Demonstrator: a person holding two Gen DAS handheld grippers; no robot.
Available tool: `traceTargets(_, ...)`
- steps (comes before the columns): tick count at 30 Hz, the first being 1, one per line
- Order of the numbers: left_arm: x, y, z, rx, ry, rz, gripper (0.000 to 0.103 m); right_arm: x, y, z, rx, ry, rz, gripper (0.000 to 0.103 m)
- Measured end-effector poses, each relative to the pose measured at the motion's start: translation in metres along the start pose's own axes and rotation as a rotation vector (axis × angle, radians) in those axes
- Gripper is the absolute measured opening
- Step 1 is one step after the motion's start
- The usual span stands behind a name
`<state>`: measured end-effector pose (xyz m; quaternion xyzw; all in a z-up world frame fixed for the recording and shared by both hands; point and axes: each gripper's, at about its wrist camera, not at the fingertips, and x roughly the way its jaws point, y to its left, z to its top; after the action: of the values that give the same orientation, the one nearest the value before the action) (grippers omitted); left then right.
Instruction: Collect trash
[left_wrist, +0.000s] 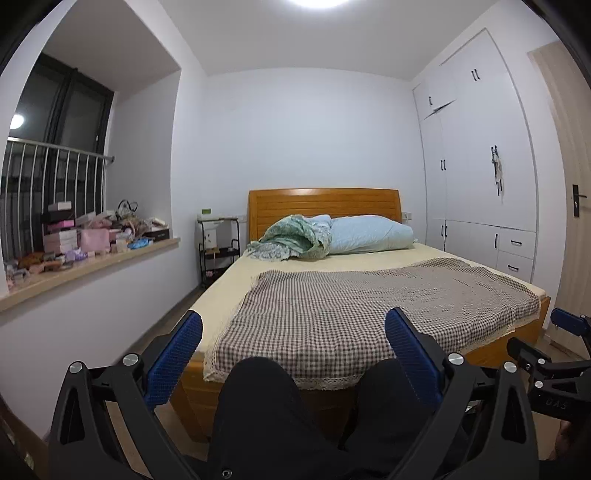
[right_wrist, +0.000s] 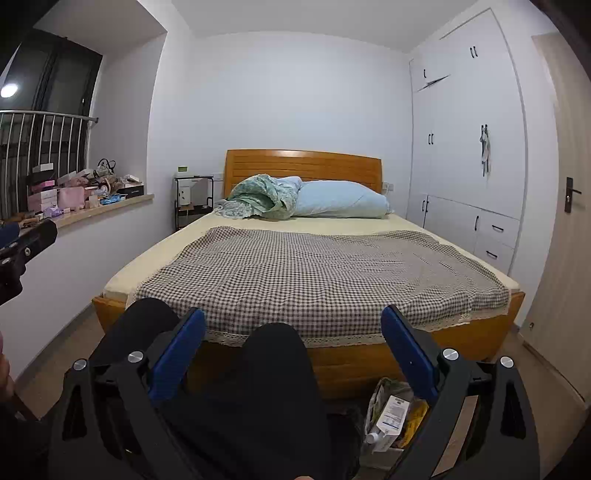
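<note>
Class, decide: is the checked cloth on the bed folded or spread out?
Spread. The checked cloth lies flat over the bed, its lace edge hanging over the foot.

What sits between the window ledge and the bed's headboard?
A black shelf cart stands between the cluttered window ledge and headboard, against the back wall, shown in both wrist views.

Brown-and-white checked blanket (right_wrist: 317, 273) is covering the cream sheet (right_wrist: 122, 277); orange headboard (right_wrist: 303, 164), pale blue pillow (right_wrist: 343, 203), blue finger pads (right_wrist: 177, 354) are showing.
</note>
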<state>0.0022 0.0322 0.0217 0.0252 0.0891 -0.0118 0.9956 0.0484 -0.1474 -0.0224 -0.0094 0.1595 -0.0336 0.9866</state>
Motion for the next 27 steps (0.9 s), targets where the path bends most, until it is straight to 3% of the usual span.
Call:
traceTargets(15, 0.004, -0.008, 0.006, 0.018, -0.015, -0.019, 0.096, -0.004, -0.011, -0.006, 0.058, 0.012, -0.025, 0.092)
traceTargets(19, 0.006, -0.008, 0.006, 0.011, -0.008, -0.020, 0.096, -0.006, -0.013, -0.007, 0.074, 0.018, 0.022, 0.092)
traceTargets(27, 0.010, -0.008, 0.004, 0.001, 0.011, -0.023, 0.096, -0.012, -0.016, -0.006, 0.060, 0.009, 0.017, 0.092)
